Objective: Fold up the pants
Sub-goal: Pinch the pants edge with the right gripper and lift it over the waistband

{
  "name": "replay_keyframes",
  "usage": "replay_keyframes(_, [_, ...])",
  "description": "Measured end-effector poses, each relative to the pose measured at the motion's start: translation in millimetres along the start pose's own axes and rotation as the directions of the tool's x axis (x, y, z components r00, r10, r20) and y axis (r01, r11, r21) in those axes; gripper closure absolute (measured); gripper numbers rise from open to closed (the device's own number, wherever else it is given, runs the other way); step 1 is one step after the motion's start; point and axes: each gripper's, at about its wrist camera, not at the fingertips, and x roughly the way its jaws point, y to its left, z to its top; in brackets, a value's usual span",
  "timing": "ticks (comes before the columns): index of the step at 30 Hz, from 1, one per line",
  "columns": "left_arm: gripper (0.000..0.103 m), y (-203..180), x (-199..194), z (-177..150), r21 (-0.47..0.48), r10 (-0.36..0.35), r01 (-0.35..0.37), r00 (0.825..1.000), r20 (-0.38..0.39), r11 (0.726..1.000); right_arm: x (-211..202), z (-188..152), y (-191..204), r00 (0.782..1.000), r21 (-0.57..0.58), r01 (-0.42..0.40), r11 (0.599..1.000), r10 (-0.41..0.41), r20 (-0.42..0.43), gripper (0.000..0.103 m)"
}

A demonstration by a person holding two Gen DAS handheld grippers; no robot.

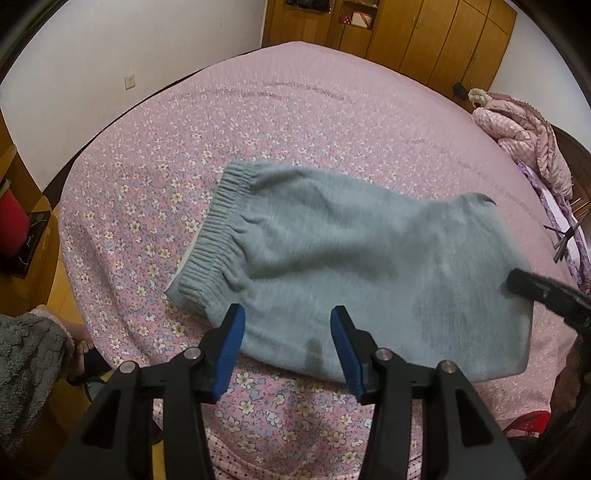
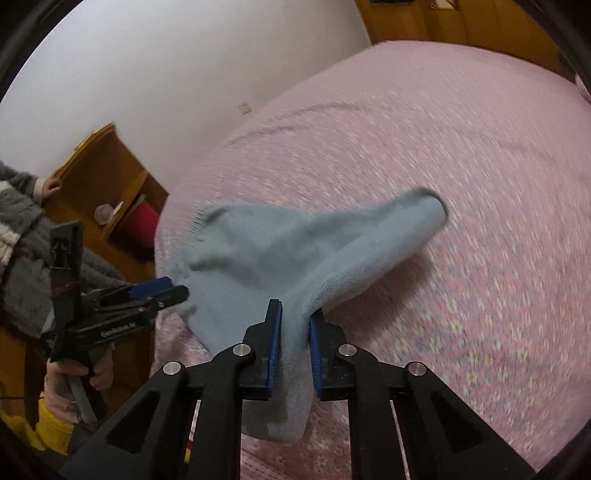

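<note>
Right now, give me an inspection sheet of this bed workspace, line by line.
Surface: pink floral bedsheet, flat, a few creases.
Job's things: grey-blue pants lying folded on the sheet, elastic waistband to the left; one end lifted.
Clutter: bunched pink quilt with a soft toy at the far right edge.
Grippers: left claw open over the pants' near edge; right claw shut on the pants fabric.
Cables: nothing seen.
Surroundings: white wall, wooden wardrobe, wooden bedside shelf holding a red item.
</note>
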Motion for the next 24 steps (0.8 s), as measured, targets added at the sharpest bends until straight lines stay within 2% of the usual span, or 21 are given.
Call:
replay_keyframes(8, [0.052,7.0,-16.1,3.1,-0.007,0.001,-0.001,0.999,0.035,1.000,2.8,29.8,28.7,0.997,-0.067,-0.080,0.995,0.079,-0.011,0.088])
replay_keyframes(19, [0.052,26.0,-26.5,3.0,-0.062,-0.004,0.008,0.998,0.059,0.998,7.8,47.9,70.9,0.993,-0.185,-0.117,0.976,0.113,-0.029,0.088])
replay_keyframes(24, [0.052,30.0,-30.6,2.4,-0.071,-0.001,0.006,0.997,0.071,0.997,16.3,55.6,79.7,0.989,-0.197,-0.146,0.970,0.139,-0.046,0.088])
